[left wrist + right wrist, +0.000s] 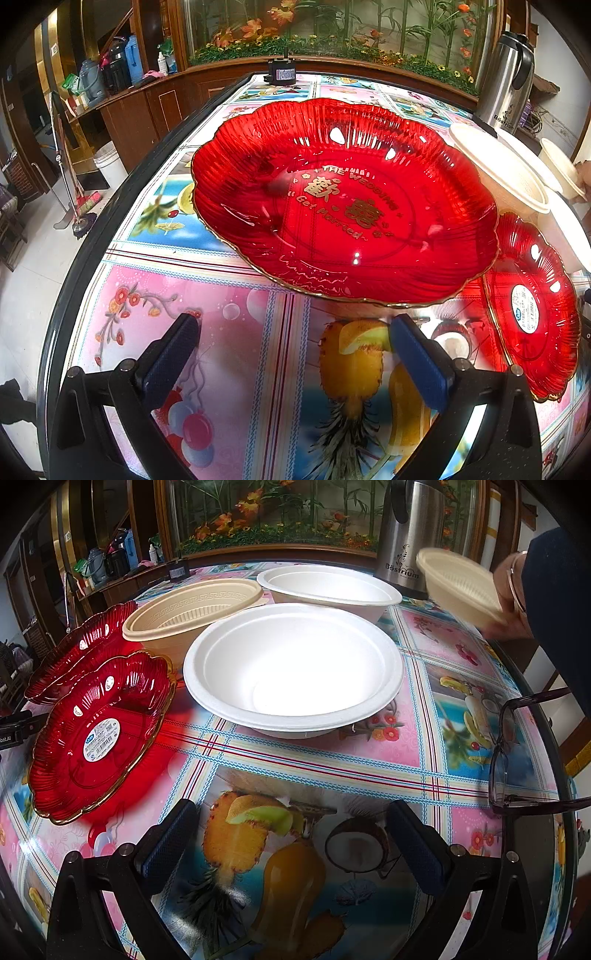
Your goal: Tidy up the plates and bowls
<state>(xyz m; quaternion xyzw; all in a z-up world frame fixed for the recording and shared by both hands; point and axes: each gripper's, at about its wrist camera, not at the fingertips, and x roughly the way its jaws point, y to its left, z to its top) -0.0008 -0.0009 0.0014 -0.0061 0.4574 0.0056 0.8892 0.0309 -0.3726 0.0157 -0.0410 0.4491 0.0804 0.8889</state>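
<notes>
**Both tongs open over the table, nothing gripped**

On the table, left wrist view: left gripper [293, 341] spread wide, blue pads [419, 363] apart, nothing between them, touching nothing. Big red plate [343, 206] sits just ahead on the fruit-print tablecloth [229, 332], gold lettering in its middle. Small red plate [532, 306] with a white sticker lies to its right, rim tucked under the big plate's edge or touching it, can't tell which. Beige bowl [502, 173] behind the big plate, partly cut off by it. White bowls further right are mostly out of frame. Steel flask [508, 79] at the far edge.

Right wrist view: right gripper [293, 825] also wide open, empty, off everything. White bowl [293, 668] straight ahead, second white bowl [328, 587] behind it, beige bowl [192, 611] to the left. Small red plate [99, 734] at left, big red plate [75, 650] behind it, mostly hidden. Another person's hand [511, 602] holds a small beige bowl [461, 585] in the air by the flask [412, 535]; blurred. Glasses [517, 753] at the right table edge.
</notes>
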